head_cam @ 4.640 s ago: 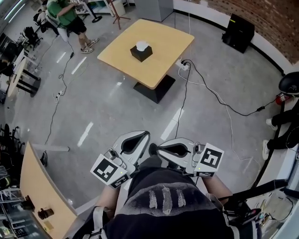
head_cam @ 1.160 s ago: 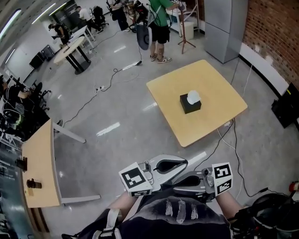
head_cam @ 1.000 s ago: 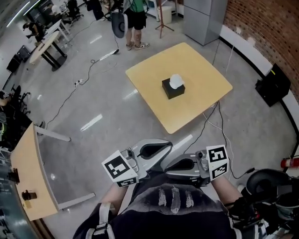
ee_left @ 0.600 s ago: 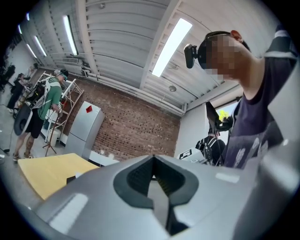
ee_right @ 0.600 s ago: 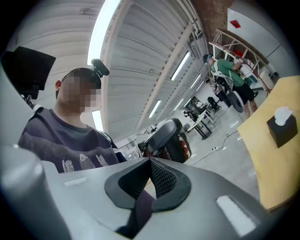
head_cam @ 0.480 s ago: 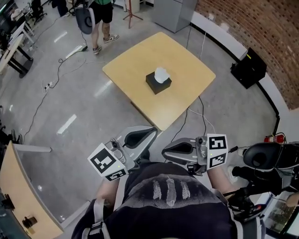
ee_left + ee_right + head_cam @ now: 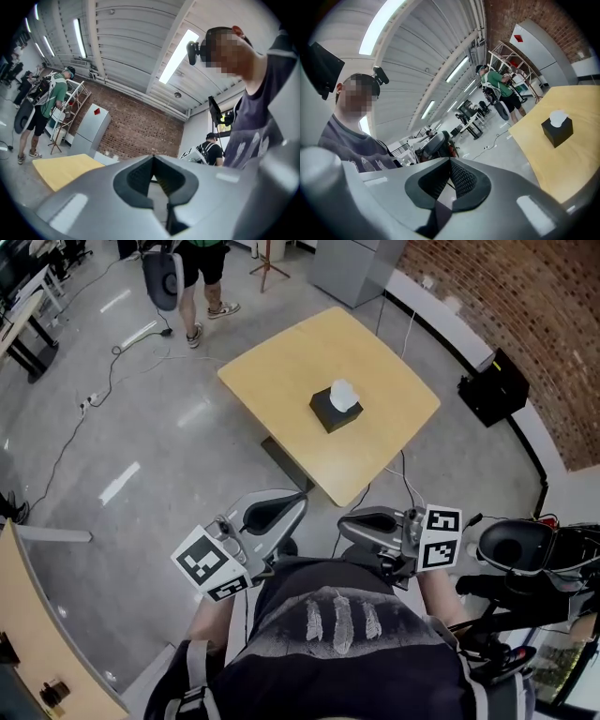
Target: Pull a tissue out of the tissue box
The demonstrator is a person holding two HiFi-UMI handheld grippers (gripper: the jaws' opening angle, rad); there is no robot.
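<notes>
A black tissue box (image 7: 332,414) with a white tissue (image 7: 343,394) sticking up stands in the middle of a square wooden table (image 7: 281,362), well ahead of me across the floor. Both grippers are held close to the person's chest, far from the table. My left gripper (image 7: 300,500) is shut and holds nothing; its jaws meet in the left gripper view (image 7: 153,157), where only a table corner (image 7: 63,168) shows. My right gripper (image 7: 343,524) is also shut and holds nothing (image 7: 450,160). The right gripper view shows the tissue box (image 7: 557,131) on the table (image 7: 569,159) off to the right.
Cables (image 7: 408,486) run over the grey floor under the table's near corner. A black case (image 7: 491,386) sits by the brick wall at right. A person in a green shirt (image 7: 199,266) stands beyond the table. Dark equipment (image 7: 511,546) is at my right, another tabletop (image 7: 28,624) at lower left.
The person carrying the grippers has walked and turned, so the table and box have shifted in the head view. Both grippers stay shut near the chest.
</notes>
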